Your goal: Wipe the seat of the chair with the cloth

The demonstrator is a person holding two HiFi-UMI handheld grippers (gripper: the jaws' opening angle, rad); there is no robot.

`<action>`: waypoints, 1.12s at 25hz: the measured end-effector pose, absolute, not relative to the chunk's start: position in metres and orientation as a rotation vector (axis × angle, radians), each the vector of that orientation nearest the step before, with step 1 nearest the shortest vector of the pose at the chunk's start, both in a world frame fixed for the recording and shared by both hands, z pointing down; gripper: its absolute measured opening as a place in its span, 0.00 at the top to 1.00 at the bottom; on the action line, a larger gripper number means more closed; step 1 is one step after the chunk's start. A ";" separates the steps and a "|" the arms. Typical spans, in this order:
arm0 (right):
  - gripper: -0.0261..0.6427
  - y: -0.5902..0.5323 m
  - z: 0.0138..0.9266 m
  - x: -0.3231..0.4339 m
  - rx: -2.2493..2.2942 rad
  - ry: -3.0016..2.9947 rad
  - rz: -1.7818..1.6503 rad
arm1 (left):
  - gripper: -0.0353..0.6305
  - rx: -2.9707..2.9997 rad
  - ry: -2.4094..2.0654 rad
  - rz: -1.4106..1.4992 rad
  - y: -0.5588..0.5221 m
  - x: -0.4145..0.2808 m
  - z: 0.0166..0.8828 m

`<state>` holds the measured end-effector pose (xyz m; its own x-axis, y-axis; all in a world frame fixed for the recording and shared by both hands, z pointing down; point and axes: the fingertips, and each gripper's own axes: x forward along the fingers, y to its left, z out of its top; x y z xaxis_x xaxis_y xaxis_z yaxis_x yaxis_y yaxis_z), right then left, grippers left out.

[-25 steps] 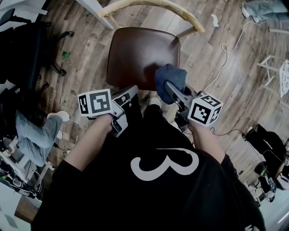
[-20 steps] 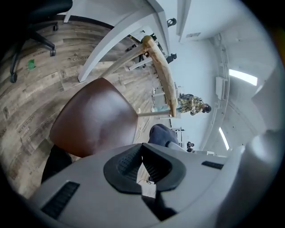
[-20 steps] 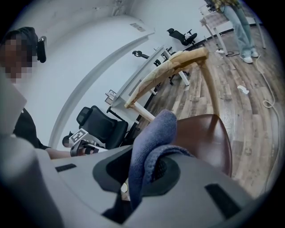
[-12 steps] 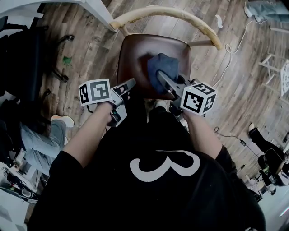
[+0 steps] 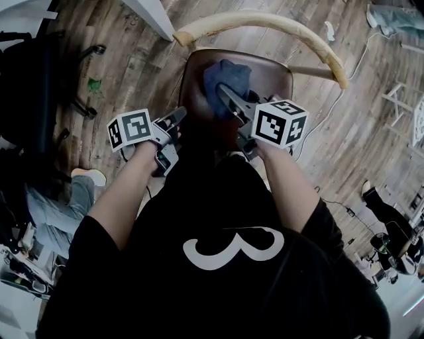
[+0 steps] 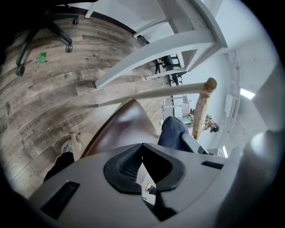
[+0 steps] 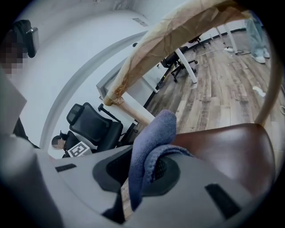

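Note:
The chair has a brown leather seat (image 5: 265, 69) and a curved pale wooden backrest (image 5: 278, 26). A dark blue cloth (image 5: 225, 76) lies bunched on the middle of the seat, with my right gripper (image 5: 222, 91) shut on it. In the right gripper view the cloth (image 7: 149, 142) folds out between the jaws over the seat (image 7: 222, 142). My left gripper (image 5: 177, 117) hovers by the seat's front left edge, jaws together and empty. In the left gripper view its tips (image 6: 142, 147) point at the seat (image 6: 127, 120), with the cloth (image 6: 173, 131) to the right.
A black office chair (image 5: 40, 73) stands to the left on the wooden floor. A white desk leg (image 5: 149, 16) is behind the chair's left corner. A seated person's legs (image 5: 59, 198) are at the lower left. A cable (image 5: 331, 99) runs on the floor at right.
My right gripper has carried the cloth from the seat's front right corner to its middle, toward the backrest. The left gripper has followed slightly forward along the seat's left edge.

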<state>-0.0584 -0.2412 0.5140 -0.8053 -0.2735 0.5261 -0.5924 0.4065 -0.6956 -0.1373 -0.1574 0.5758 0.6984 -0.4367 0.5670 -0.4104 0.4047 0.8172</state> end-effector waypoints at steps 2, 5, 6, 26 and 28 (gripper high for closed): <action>0.89 -0.246 0.524 -0.068 0.741 -2.335 1.357 | 0.93 1.183 -0.865 -0.032 -0.161 -0.148 0.585; 0.89 -0.251 0.539 -0.087 0.727 -2.336 1.366 | 0.93 1.150 -0.878 -0.052 -0.162 -0.161 0.599; 0.89 -0.251 0.543 -0.094 0.720 -2.338 1.373 | 0.93 1.132 -0.882 -0.062 -0.160 -0.165 0.603; 0.89 -0.261 0.624 -0.134 0.725 -2.243 1.327 | 0.93 1.128 -0.861 0.022 -0.125 -0.178 0.650; 0.89 -0.260 0.632 -0.132 0.732 -2.221 1.298 | 0.93 1.130 -0.865 0.011 -0.127 -0.179 0.651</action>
<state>-0.1318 -0.2600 0.6325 -0.7510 -0.2113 0.6256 -0.6488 0.4125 -0.6394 -0.1793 -0.1273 0.6505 0.6851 -0.4038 0.6062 -0.4189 0.4624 0.7815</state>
